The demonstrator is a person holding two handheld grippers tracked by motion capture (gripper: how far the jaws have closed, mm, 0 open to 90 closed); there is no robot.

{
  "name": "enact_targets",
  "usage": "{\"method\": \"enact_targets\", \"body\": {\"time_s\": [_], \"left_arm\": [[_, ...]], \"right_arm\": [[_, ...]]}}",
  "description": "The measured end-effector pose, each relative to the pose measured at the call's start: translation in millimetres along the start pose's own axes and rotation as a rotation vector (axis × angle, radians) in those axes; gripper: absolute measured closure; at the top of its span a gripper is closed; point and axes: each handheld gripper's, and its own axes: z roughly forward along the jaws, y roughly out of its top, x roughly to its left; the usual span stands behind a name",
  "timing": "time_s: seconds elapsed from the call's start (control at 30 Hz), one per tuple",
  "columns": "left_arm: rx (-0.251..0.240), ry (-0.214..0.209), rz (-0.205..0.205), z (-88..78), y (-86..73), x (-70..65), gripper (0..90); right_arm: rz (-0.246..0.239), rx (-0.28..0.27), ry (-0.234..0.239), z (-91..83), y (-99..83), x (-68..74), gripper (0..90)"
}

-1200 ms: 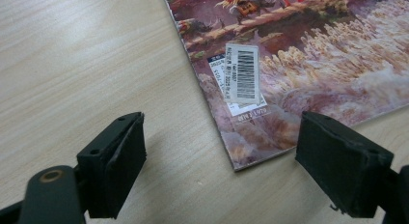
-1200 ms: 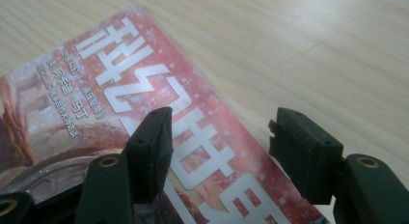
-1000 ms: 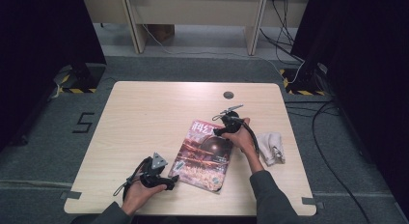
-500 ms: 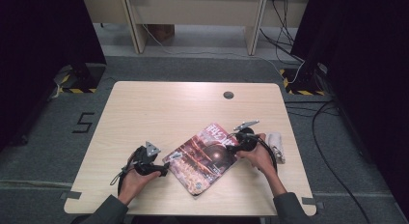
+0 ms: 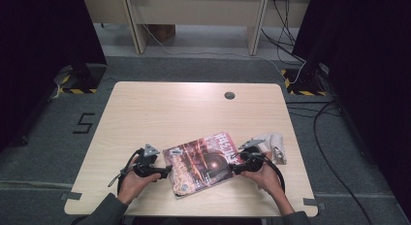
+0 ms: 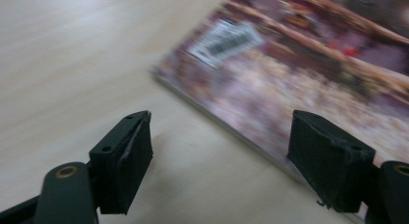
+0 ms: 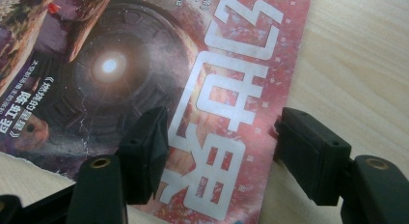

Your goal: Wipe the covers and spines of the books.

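Observation:
A glossy magazine (image 5: 203, 161) with a reddish cover lies slanted on the wooden table (image 5: 194, 113), near the front edge. My left gripper (image 5: 165, 172) is at its left edge and its jaws have just been closing. In the left gripper view (image 6: 222, 137) they still stand apart, with the barcode corner of the magazine (image 6: 299, 74) between them and no pad pressing on it. My right gripper (image 5: 233, 165) is at the magazine's right end, open. Its jaws (image 7: 222, 125) straddle the large white title letters of the magazine (image 7: 212, 89), just above the cover.
A crumpled white cloth (image 5: 275, 146) lies just right of the magazine, beyond the right hand. A round cable hole (image 5: 229, 95) sits at the table's far side. The front edge of the table is close to both hands.
The magazine has swung round to lie flatter and wider across the table. My right gripper has moved from the magazine's far end toward the front right. The left gripper has stayed at the left edge.

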Motion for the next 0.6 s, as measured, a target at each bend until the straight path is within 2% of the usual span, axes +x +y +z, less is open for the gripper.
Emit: {"method": "enact_targets", "body": {"time_s": [0.1,0.2,0.43,0.6], "left_arm": [[0.006,-0.043,0.010,0.1,-2.9,-11.6,25.7],[0.007,-0.049,0.023,0.9,-2.9,-16.5,26.9],[0.002,-0.054,0.022,2.5,-1.3,-14.1,31.0],[0.006,-0.040,0.020,6.0,3.4,-8.3,28.2]], "right_arm": [[0.006,-0.003,-0.010,-1.9,-3.7,5.7,36.0],[0.000,-0.003,-0.015,-4.5,-8.0,11.9,35.9],[0.000,0.002,-0.013,-9.7,-17.0,23.5,35.1],[-0.003,0.010,-0.004,-11.6,-20.5,28.2,33.4]]}}
